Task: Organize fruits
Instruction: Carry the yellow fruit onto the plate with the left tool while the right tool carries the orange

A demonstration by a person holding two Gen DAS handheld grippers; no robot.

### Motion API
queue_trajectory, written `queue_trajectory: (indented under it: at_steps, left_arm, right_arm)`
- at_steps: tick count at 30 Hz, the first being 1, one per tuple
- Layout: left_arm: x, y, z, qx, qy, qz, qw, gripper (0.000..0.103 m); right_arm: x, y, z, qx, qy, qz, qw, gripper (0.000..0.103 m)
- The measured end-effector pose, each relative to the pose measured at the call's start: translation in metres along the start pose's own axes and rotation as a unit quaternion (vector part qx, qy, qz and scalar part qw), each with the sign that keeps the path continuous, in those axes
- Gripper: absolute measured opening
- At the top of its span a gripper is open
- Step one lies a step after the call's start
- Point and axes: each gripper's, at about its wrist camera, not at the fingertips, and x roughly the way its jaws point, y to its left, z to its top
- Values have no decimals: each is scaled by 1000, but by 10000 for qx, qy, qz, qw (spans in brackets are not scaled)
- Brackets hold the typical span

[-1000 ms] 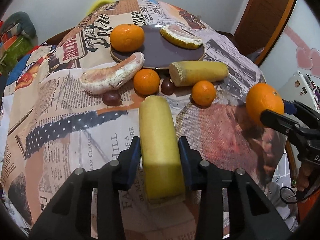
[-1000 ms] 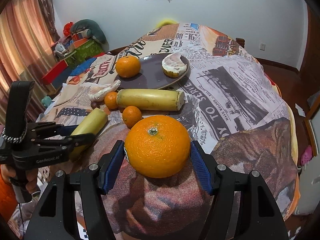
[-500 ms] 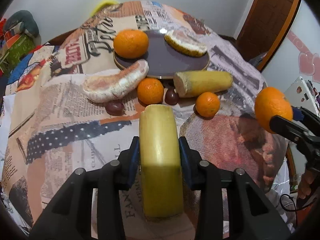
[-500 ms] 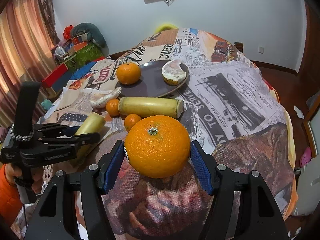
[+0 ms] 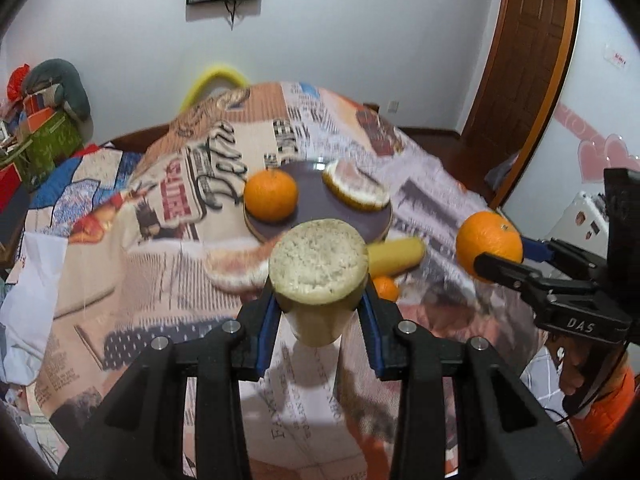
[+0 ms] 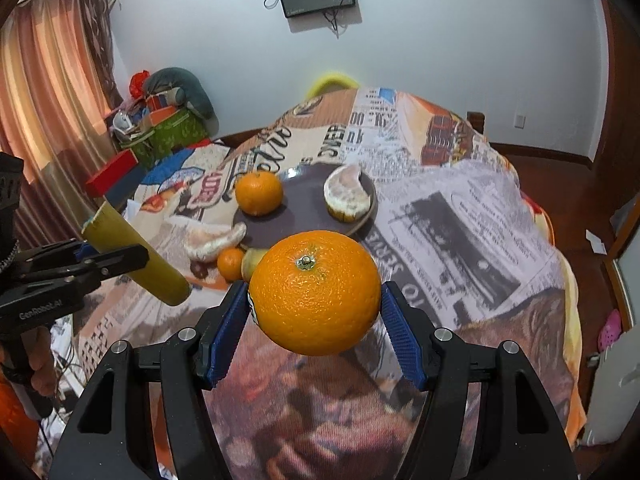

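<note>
You had the yellow stick [image 5: 318,280] pinched tight in your left gripper [image 5: 319,322], up off the table [image 5: 420,208]. Your right gripper [image 6: 314,330] squeezed the big orange [image 6: 315,291], also in the air. I think you were carrying both. Next, each needed a free spot on the plate [image 6: 298,204].

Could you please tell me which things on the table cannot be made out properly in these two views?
- Left wrist view: the small orange is mostly hidden behind the yellow cylinder in the left gripper.
- Left wrist view: the tablecloth print is motion-blurred.
- Right wrist view: a yellow piece is mostly hidden behind the big orange in the right gripper.
</note>
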Motion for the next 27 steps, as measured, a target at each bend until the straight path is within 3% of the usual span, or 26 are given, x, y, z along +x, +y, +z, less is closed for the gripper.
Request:
queue_trajectory:
  at_steps: [11,27]
  left_arm:
    - [-1,-2,31,38,-347,-141,9993,37]
    - [65,7,55,-66,-75,-220,9997,37]
  right_arm:
    - [5,-2,30,-43,-288,6,9996,63]
    - [48,-11,57,-52,-320,110,9994,63]
